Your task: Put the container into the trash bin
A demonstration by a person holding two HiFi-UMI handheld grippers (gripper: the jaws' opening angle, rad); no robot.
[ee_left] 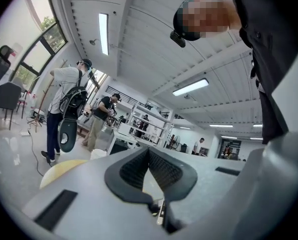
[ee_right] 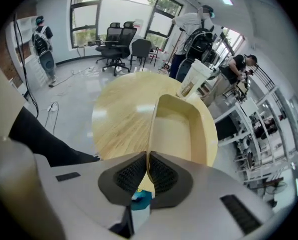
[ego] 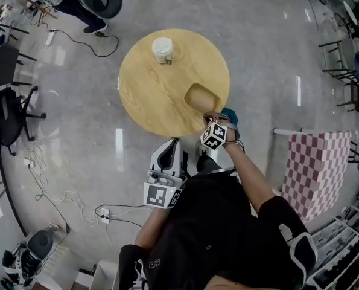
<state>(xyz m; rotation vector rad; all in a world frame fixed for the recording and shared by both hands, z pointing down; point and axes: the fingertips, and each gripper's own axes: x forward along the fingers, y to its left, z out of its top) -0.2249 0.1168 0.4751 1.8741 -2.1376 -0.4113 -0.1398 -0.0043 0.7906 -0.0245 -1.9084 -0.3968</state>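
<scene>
Right gripper [ee_right: 148, 159] has its jaws nearly closed, pinching the thin near wall of the tan container [ee_right: 181, 126]; the container sits open side up at the edge of the round wooden table [ego: 149, 92] nearest the person; left gripper [ee_left: 149, 156] is beside the person's body, jaws together, empty.

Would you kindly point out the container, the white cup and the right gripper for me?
container [ego: 198, 97], head view, its inner floor.
white cup [ego: 162, 47], head view, its lid.
right gripper [ee_right: 147, 156], right gripper view, between the fingertips clamping the container's wall.
</scene>
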